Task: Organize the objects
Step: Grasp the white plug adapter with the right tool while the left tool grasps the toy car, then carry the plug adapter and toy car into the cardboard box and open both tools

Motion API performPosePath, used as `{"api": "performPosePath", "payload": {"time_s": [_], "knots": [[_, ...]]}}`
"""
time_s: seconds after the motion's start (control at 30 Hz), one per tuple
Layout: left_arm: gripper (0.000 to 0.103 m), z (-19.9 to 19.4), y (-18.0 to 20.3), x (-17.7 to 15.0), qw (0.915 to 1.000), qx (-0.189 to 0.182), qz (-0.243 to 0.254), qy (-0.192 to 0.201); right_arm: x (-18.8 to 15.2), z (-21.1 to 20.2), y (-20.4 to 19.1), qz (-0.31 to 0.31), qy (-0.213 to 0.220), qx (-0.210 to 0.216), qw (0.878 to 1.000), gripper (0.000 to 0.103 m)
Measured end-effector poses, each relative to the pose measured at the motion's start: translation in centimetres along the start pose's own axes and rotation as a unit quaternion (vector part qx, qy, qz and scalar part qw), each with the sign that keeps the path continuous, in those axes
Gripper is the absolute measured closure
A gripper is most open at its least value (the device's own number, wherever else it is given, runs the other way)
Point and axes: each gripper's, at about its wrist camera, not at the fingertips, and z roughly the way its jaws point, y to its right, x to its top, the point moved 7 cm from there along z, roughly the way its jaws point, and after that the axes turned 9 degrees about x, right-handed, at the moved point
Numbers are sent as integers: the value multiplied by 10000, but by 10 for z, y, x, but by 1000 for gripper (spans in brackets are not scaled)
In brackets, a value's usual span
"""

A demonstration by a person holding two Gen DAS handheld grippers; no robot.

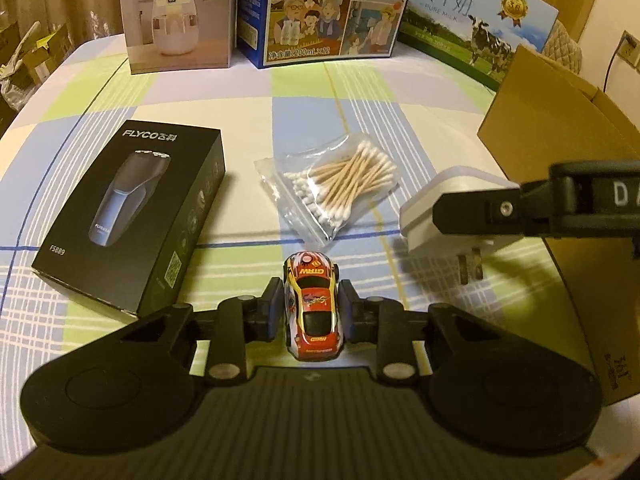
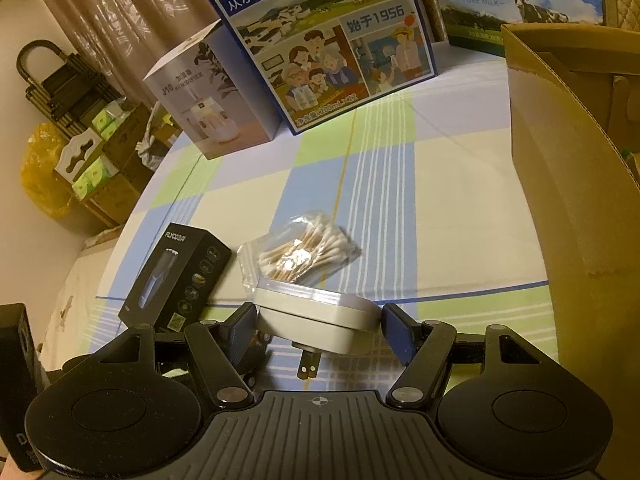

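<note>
**Car and plug both gripped on the checked cloth**

Largest first: the open cardboard box (image 1: pixel 560 128) at right, then the black "FLYCO FS889" box (image 1: pixel 132 216). The right gripper (image 2: pixel 318 328) pinches the white plug adapter (image 2: pixel 316 316); the left gripper (image 1: pixel 310 304) squeezes the "GTRW" toy car (image 1: pixel 314 308). The bag of cotton swabs (image 1: pixel 340 184) lies between.

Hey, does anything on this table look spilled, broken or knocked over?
Nothing looks spilled or damaged. The black shaver box lies flat but skewed to the cloth's stripes, and the cotton swab bag lies crooked beside it. The toy car and white plug adapter sit between gripper fingers, intact.
</note>
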Motion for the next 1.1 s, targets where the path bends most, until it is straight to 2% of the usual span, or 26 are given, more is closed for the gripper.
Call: {"api": "performPosePath", "payload": {"time_s": [0.13, 0.33, 0.67, 1.1], "knots": [[79, -7, -4, 0, 10000, 51, 16, -16, 2, -2, -5, -19, 37, 47, 10000, 38], [79, -30, -8, 10, 9998, 78, -8, 171, 9, -15, -17, -96, 216, 114, 9997, 38], [79, -74, 7, 22, 9989, -134, 64, 451, 21, -63, -40, -352, 617, 128, 9974, 38], [79, -112, 21, 21, 9975, -254, 97, 655, 12, -98, -56, -561, 776, 77, 9954, 38]]}}
